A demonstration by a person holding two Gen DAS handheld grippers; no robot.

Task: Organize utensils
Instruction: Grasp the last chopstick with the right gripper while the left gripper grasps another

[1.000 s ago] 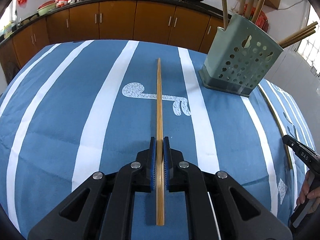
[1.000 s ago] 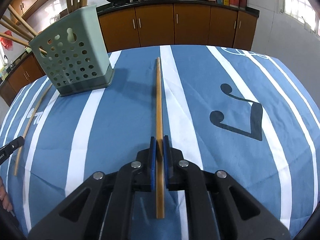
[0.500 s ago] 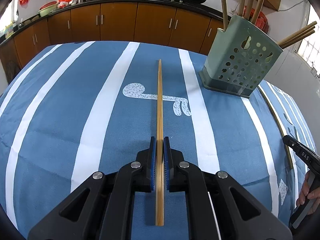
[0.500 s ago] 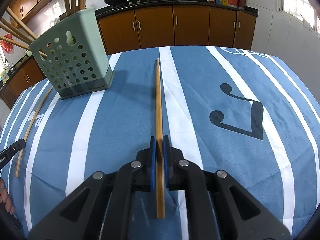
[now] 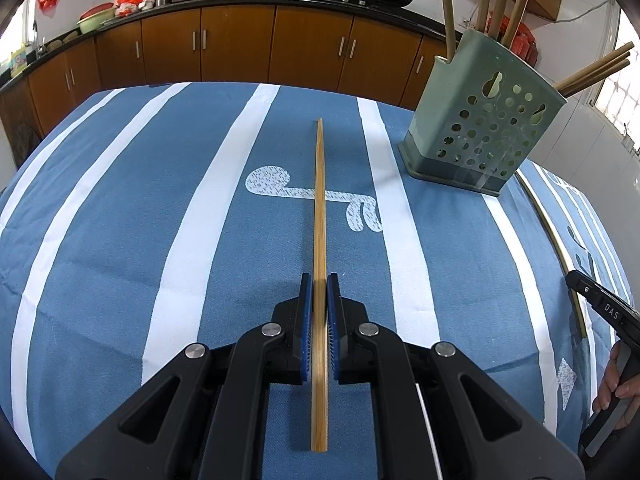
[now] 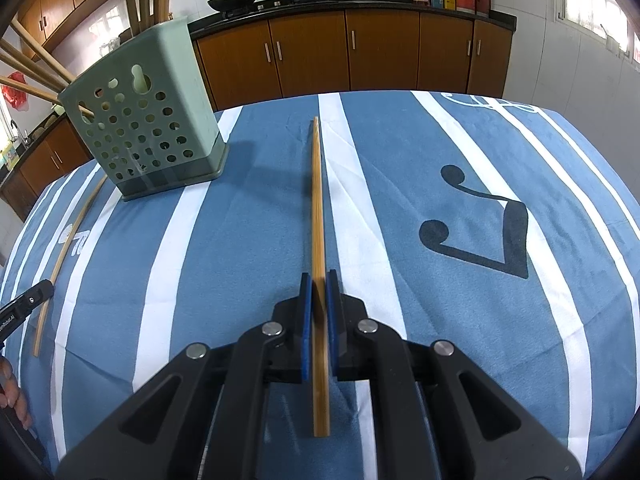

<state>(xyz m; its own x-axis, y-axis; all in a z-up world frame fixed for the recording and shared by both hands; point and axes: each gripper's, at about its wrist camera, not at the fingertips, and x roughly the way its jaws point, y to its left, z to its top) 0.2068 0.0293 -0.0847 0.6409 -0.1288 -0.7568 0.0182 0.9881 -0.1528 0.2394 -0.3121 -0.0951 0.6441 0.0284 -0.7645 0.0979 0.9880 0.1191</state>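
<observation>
My left gripper (image 5: 319, 284) is clamped on a chopstick (image 5: 319, 208); blue pads press it from both sides, roughly a third of the way up from its near end. Its long axis runs straight ahead along my fingers, thin tip pointing away toward the cabinets (image 5: 236, 46), blunt end poking back past the jaws toward me. It is held above the blue striped tablecloth (image 5: 120, 220) and crosses over a white printed mark. My right gripper (image 6: 319, 282) is closed the same way on a second chopstick (image 6: 317, 200), also gripped near its back third, axis in line with the fingers, tip forward and leaning very slightly left, with a white stripe just beside it. The green perforated holder (image 5: 478, 128) stands upright on the cloth, ahead and to the right in the left view, ahead and to the left in the right view, so it sits between my two hands and farther out. Several chopsticks already stand in it, some upright, some slanting out over the rim. One loose chopstick (image 6: 66, 256) lies flat on the cloth on the near side of the holder, its long axis running from the holder's base back toward me. My right hand (image 5: 618, 388) shows at the edge of the left view.
</observation>
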